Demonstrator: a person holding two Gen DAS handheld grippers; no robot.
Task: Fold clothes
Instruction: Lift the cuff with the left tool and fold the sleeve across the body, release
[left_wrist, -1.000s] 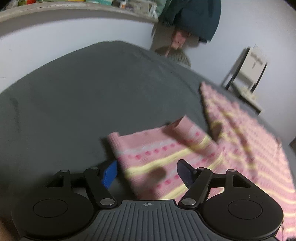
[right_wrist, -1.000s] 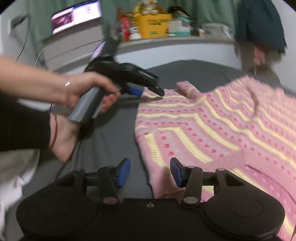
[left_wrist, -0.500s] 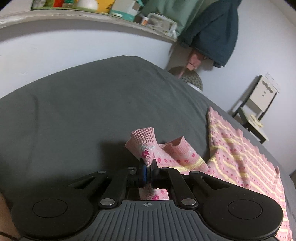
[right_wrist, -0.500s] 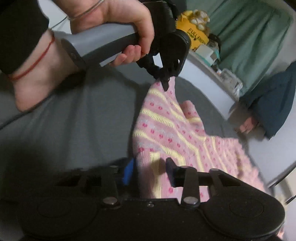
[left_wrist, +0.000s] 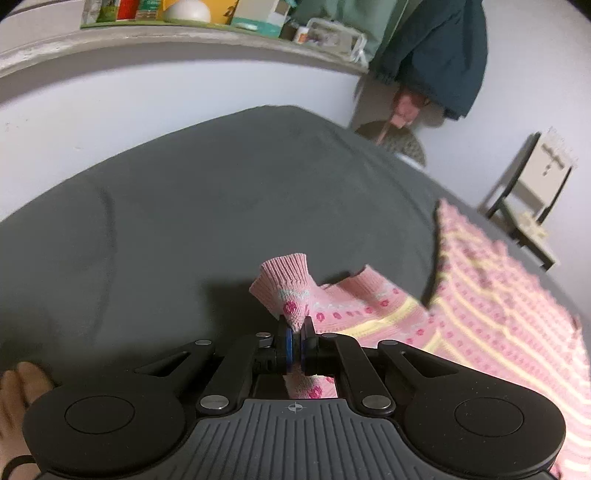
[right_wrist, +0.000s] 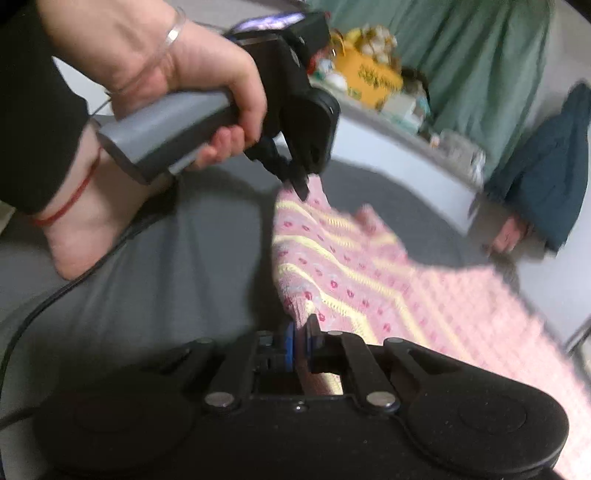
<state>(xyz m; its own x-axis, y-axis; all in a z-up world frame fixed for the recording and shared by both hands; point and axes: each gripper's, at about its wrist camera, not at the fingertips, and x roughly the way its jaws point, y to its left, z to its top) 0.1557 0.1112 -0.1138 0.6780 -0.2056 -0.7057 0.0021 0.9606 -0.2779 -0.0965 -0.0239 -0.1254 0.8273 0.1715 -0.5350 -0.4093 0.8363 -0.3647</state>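
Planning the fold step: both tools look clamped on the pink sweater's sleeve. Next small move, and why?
Probably lift both tools together and carry the sleeve inward over the sweater's body. The left tool pinches the cuff and the right tool pinches the sleeve's edge, both shut on fabric, while the body lies flat on the grey bed.

Pink striped knit sweater (left_wrist: 491, 295), sleeve lifted

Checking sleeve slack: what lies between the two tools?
Right wrist view: only the pink-and-yellow striped knit sweater spans from left tool to right tool.
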